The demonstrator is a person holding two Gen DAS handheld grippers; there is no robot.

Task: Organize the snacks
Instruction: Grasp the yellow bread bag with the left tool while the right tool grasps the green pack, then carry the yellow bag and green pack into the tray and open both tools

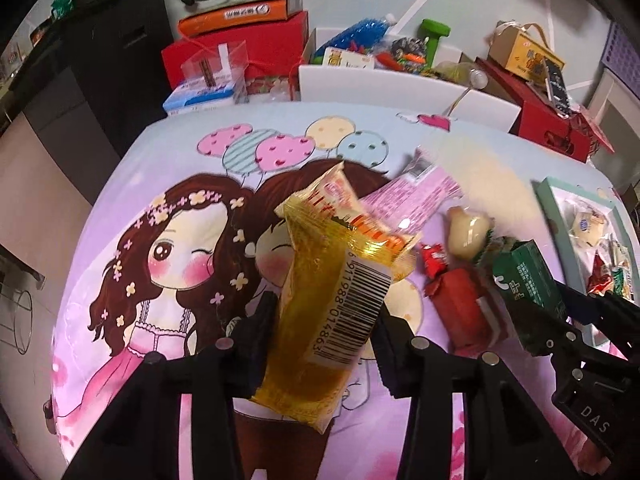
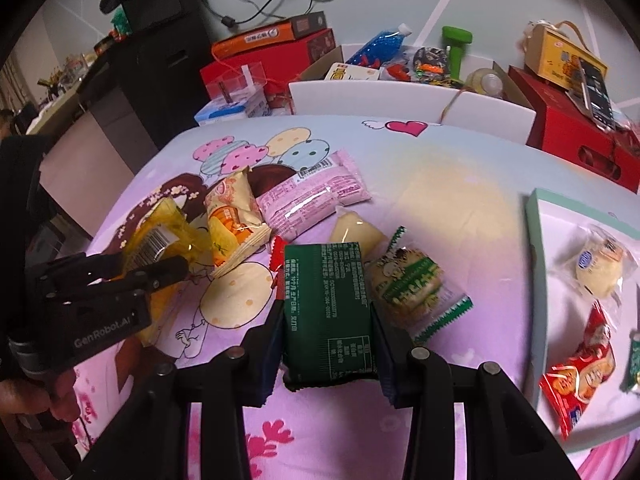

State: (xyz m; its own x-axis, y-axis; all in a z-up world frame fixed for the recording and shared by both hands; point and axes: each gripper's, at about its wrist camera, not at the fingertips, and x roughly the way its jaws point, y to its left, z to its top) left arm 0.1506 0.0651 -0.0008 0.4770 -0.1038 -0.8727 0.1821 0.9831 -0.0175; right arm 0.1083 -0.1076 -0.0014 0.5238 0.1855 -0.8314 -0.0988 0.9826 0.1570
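My left gripper (image 1: pixel 326 312) is shut on a yellow snack packet (image 1: pixel 332 304) with a barcode and holds it above the cartoon tablecloth; it also shows in the right wrist view (image 2: pixel 160 240). My right gripper (image 2: pixel 326 320) is shut on a dark green snack packet (image 2: pixel 328 316), also seen in the left wrist view (image 1: pixel 524 276). On the cloth lie an orange-cream packet (image 2: pixel 232 220), a pink packet (image 2: pixel 312 196), a pale pouch (image 2: pixel 354 232), a green-white wafer packet (image 2: pixel 412 284) and a small red candy (image 1: pixel 434 258). A mint-rimmed tray (image 2: pixel 534 240) at right holds a round bun (image 2: pixel 600 266) and a red packet (image 2: pixel 580 368).
Behind the table stand red boxes (image 2: pixel 576 120), an orange box (image 2: pixel 264 36), a yellow carton (image 2: pixel 560 52), a white bin (image 2: pixel 360 96) of toys and a green bottle (image 2: pixel 456 52). A dark cabinet (image 2: pixel 160 64) stands at far left. The table edge curves at left.
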